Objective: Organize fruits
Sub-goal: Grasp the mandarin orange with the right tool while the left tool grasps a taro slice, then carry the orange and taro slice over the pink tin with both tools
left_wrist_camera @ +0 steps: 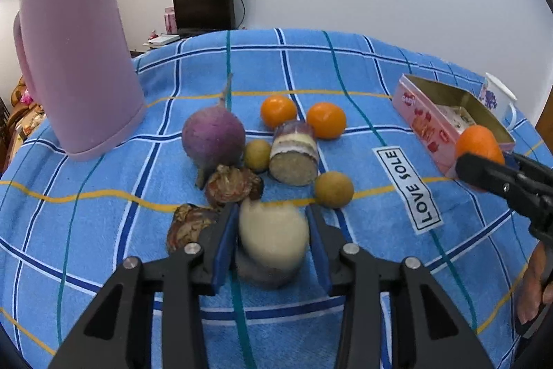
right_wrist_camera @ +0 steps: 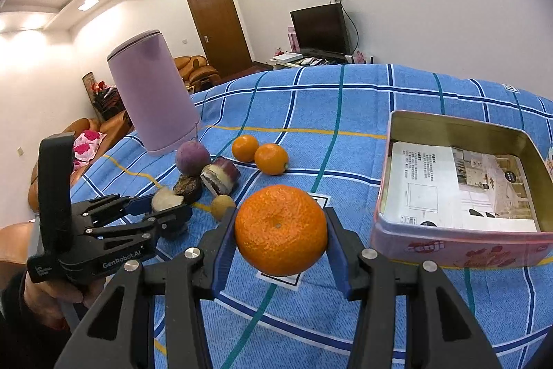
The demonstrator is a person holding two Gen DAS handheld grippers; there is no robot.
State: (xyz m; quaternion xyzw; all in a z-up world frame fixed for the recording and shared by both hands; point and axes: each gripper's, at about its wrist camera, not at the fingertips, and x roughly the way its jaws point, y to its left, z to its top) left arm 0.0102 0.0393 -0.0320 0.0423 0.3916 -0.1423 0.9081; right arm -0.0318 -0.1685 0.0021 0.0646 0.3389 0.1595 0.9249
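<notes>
- The right tool [right_wrist_camera: 280, 230] held an orange [right_wrist_camera: 280, 230] clamped between its blue pads, raised just beside the open pink tin [right_wrist_camera: 459, 251] near the worktop's right edge, apparently so it could go in.
- The left tool [left_wrist_camera: 273, 239] had closed on a pale, peeled-looking fruit [left_wrist_camera: 273, 236] at the near side of the pile.
- Two more oranges [left_wrist_camera: 278, 110] waited mid-worktop on the blue checked cloth [left_wrist_camera: 363, 64], beyond a purple turnip [left_wrist_camera: 213, 135].
</notes>
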